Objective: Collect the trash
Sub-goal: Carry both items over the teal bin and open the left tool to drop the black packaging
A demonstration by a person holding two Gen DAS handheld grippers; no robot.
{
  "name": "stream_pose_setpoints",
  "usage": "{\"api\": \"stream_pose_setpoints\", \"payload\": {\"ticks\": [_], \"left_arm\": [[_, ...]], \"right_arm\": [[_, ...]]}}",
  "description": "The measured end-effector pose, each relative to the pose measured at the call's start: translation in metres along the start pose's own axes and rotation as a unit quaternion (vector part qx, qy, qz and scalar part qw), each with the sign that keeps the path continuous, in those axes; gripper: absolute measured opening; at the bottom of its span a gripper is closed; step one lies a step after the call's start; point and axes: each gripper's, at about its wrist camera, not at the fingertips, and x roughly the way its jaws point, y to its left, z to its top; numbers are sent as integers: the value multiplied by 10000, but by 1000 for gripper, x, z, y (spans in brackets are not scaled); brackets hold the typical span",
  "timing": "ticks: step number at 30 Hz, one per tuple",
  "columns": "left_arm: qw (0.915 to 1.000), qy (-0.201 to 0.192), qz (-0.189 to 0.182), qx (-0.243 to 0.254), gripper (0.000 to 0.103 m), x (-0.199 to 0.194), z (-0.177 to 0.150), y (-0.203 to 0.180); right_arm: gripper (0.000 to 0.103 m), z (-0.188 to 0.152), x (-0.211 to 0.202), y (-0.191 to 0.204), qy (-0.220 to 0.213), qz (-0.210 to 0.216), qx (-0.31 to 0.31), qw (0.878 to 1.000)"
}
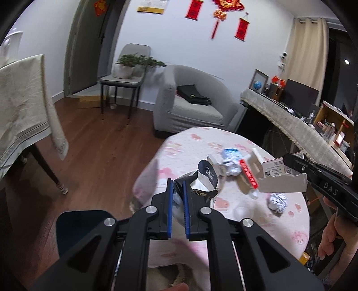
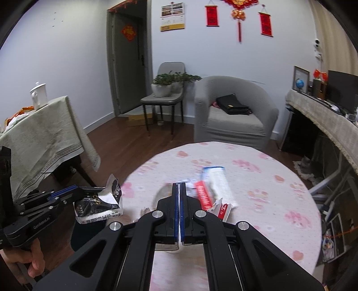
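Your left hand-held gripper (image 1: 177,187) clamps the black wrapper (image 1: 202,190); the right hand-held gripper (image 2: 179,190) pinches torn cardboard (image 1: 283,183). Next, carry both off the surface (image 2: 257,170); no bin shows.

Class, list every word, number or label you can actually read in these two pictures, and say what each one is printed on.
"DAS": side of the right hand-held gripper.
"GenRobot.AI": side of the left hand-held gripper, roughly legible.
"64": red-and-white card.
Too blurred or small to read: red strip, black-and-white wrapper, QR-code box, wall calendar, red wall scrolls.
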Motion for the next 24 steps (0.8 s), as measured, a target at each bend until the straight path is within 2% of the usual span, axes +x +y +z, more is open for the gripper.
{"api": "stream_pose_setpoints", "payload": {"ticks": [12,18,24], "left_arm": [[9973,166,682,-233,9,-15,-13,75],[9933,427,994,-399,9,-13,-29,114],[9898,671,1160,-483,9,-10,-43,136]], "right_arm": [[1,7,30,78,167,687,-283,9971],[1,6,49,118,323,954,-438,9940],[1,1,67,150,521,1145,-562,9905]]}}
